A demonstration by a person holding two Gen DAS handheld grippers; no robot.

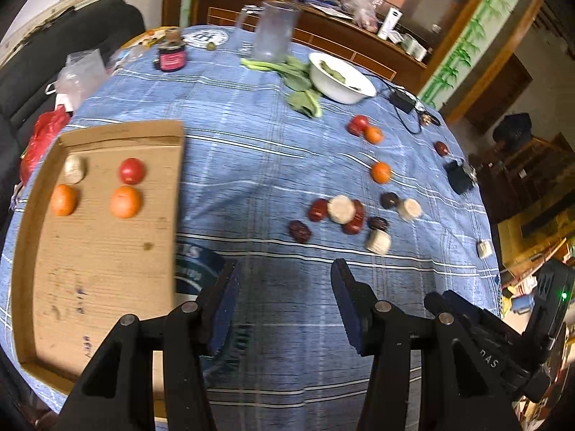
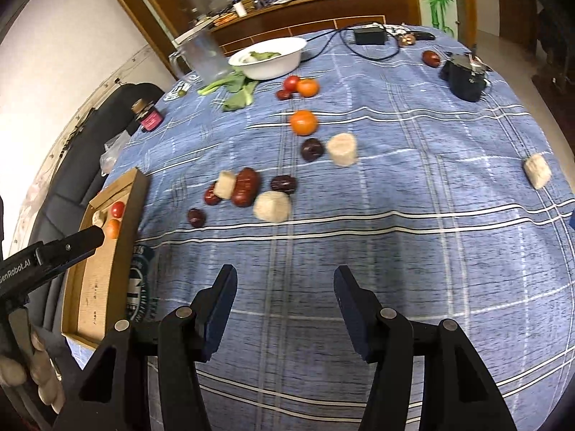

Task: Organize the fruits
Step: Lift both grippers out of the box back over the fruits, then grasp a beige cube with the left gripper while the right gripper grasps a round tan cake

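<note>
A cardboard tray (image 1: 107, 258) lies at the table's left and holds two oranges (image 1: 125, 201), a red tomato (image 1: 132, 170) and a pale chunk (image 1: 74, 168). Loose on the blue cloth are oranges (image 2: 304, 122), a tomato (image 2: 291, 83), dark red dates (image 2: 245, 186) and pale cut chunks (image 2: 272, 206). My left gripper (image 1: 284, 280) is open and empty above bare cloth right of the tray. My right gripper (image 2: 284, 287) is open and empty, short of the date cluster. The tray also shows in the right wrist view (image 2: 107, 248).
A white bowl (image 2: 267, 58) with greens, leafy vegetables (image 2: 237, 89), a glass pitcher (image 1: 275, 32), a dark jar (image 1: 172, 55), a black adapter with cable (image 2: 370, 36) and a black device (image 2: 465, 79) stand at the far side. A sofa (image 1: 72, 36) lies left.
</note>
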